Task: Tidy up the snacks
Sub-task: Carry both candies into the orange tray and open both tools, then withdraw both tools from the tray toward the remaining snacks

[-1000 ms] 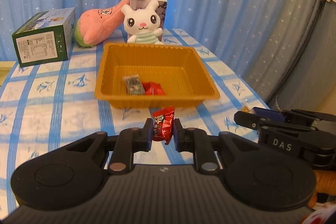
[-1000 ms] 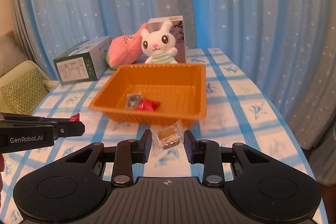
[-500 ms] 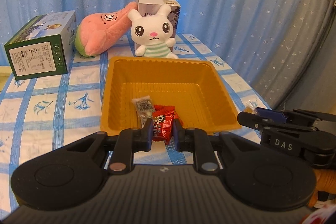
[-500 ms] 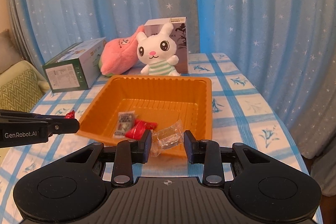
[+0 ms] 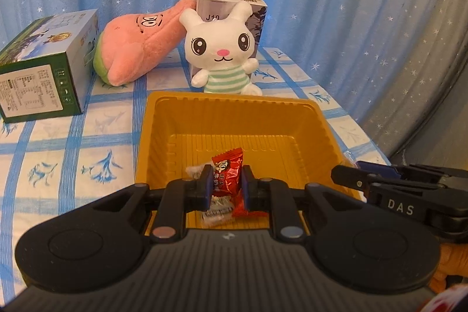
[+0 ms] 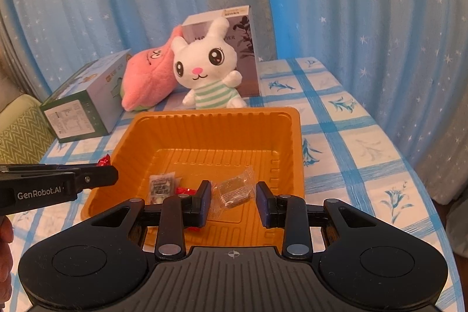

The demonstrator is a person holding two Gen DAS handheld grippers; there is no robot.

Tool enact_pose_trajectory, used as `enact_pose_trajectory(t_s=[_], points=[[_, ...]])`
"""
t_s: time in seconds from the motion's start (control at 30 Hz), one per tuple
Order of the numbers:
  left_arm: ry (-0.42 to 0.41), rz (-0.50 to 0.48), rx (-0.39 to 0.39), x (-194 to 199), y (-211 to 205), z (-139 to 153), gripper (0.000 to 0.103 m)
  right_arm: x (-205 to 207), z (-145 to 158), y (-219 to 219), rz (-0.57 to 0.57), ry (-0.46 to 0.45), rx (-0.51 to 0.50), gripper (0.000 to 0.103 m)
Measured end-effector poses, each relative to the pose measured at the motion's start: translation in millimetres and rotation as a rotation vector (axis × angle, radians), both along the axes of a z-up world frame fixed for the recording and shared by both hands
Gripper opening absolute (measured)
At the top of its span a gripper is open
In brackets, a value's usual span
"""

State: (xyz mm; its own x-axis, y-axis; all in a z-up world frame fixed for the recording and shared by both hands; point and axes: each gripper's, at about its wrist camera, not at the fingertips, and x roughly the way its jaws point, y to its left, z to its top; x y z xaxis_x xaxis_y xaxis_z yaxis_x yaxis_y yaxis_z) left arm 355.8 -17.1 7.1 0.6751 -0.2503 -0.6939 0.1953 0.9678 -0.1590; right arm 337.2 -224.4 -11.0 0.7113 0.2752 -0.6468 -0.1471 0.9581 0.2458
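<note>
**Over the orange tray, two snacks about to drop**

Above the near edge of the orange tray [image 5: 234,110], the left gripper [image 5: 226,187] has its jaws clenched on a red candy [image 5: 227,171], and the right gripper [image 6: 232,196] pinches a clear-wrapped biscuit [image 6: 234,189] by its crinkly wrapper.

Both snacks hang just inside the tray's near wall, so letting go too soon could bounce one off the rim onto the table [image 6: 351,136]. The biscuit's loose, slippery wrapper may cling to one jaw instead of falling. The two grippers sit side by side and could bump.

Counting: two snacks already lie in the tray, a small printed packet [image 6: 161,186] and a red sweet [image 6: 184,190], and two are held. Behind the tray stand two plush toys and two boxes.
</note>
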Motion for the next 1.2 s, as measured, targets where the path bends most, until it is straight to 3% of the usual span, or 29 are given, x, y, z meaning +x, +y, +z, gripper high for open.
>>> enact_pose_trajectory(t_s=[0.07,0.1,0.17,0.63,0.67,0.7,0.77,1.03,1.2], points=[[0.014,0.012,-0.005,8,2,-5,0.022,4,-3,0,-0.004,0.012,0.008,0.033],[0.022,0.025,-0.007,10,4,-7,0.037,5,-5,0,-0.005,0.016,0.011,0.033],[0.025,0.036,-0.012,12,8,-10,0.045,6,-8,-1,-0.008,0.024,0.018,0.033],[0.023,0.06,-0.012,-5,31,-13,0.059,16,-7,-1,-0.01,0.028,0.097,0.033],[0.021,0.061,-0.013,-7,32,-12,0.061,17,-6,-2,-0.001,0.026,0.118,0.036],[0.02,0.062,-0.013,-10,33,-11,0.062,17,-6,-3,0.002,0.025,0.139,0.05],[0.018,0.063,-0.017,-17,35,-10,0.064,15,-4,-8,-0.017,0.013,0.173,0.068],[-0.027,0.081,-0.025,-65,41,1,0.07,-23,9,-28,-0.05,-0.01,0.146,0.069],[-0.038,0.095,-0.041,-106,40,11,0.071,-67,11,-38,-0.09,0.029,0.144,0.069]])
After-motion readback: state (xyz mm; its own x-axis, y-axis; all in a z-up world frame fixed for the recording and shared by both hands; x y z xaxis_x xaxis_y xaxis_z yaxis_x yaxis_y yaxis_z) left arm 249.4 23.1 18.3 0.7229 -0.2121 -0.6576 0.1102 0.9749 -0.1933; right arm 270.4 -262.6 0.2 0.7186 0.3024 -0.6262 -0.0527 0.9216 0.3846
